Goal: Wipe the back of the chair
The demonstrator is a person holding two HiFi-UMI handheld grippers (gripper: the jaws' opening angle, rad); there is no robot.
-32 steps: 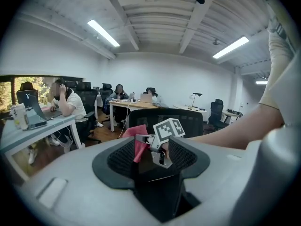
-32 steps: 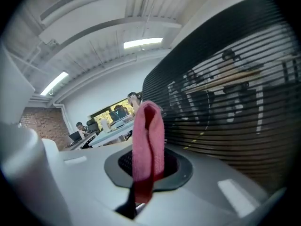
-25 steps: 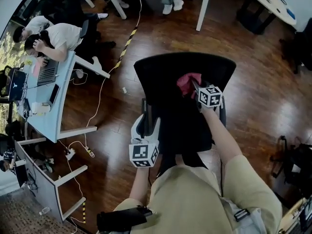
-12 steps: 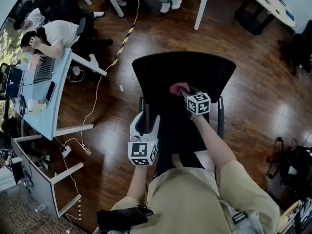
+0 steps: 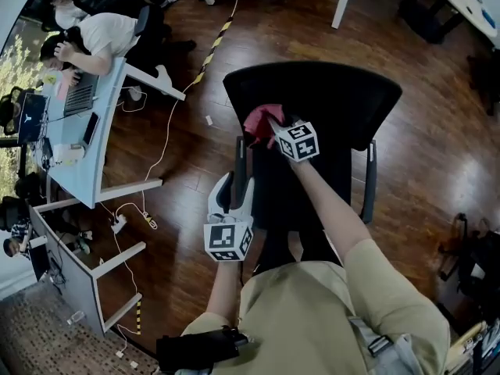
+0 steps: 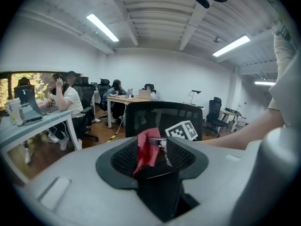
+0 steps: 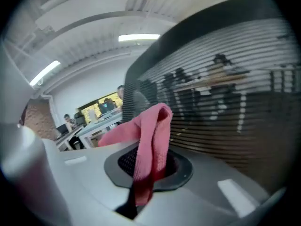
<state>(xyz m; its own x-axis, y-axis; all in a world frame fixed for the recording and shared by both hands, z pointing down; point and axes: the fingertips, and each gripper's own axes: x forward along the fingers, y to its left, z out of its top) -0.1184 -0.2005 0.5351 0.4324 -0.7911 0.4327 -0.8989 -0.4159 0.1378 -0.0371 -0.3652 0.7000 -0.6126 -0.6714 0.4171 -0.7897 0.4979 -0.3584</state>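
Right gripper view: right gripper (image 7: 143, 180), jaws closed on a pink cloth (image 7: 151, 134) that folds up and out ahead of them. The black mesh chair back (image 7: 225, 74) is close alongside and just beyond those jaws; whether the cloth touches it cannot be told. Head view: left gripper (image 5: 233, 184), jaws set either side of the chair's black armrest (image 5: 239, 156) and closed on it, low and well apart from the cloth.
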